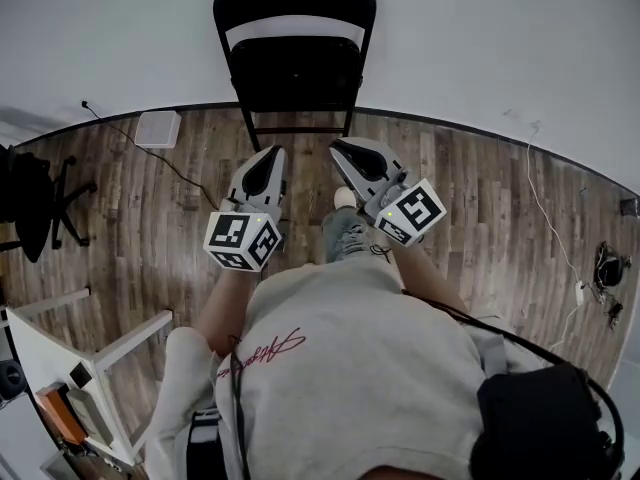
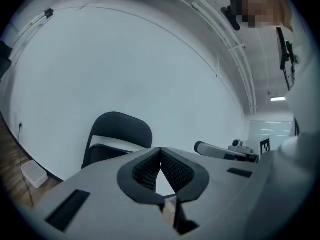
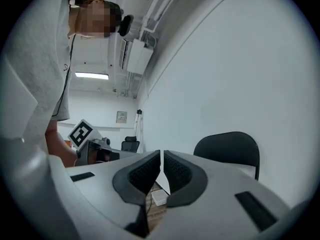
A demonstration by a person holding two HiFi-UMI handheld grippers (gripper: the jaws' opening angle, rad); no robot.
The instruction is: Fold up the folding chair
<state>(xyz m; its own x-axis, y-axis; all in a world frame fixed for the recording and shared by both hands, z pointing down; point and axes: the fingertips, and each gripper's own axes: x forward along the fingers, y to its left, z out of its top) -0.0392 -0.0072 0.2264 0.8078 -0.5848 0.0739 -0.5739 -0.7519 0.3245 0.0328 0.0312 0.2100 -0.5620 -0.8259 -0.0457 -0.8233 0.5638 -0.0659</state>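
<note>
Past left tongs (image 1: 271, 155), right tongs (image 1: 341, 149), chair (image 1: 295, 63), unfolded?

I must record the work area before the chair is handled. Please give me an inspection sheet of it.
Surface: wooden floor.
Job's things: black folding chair against the white wall, not touched.
Clutter: white box on floor; office chair at left; white table lower left.
Grippers: left gripper, right gripper: fingers together, empty.
Cables: black cable on floor at left; white cable at right.
Surroundings: white wall only.
</note>
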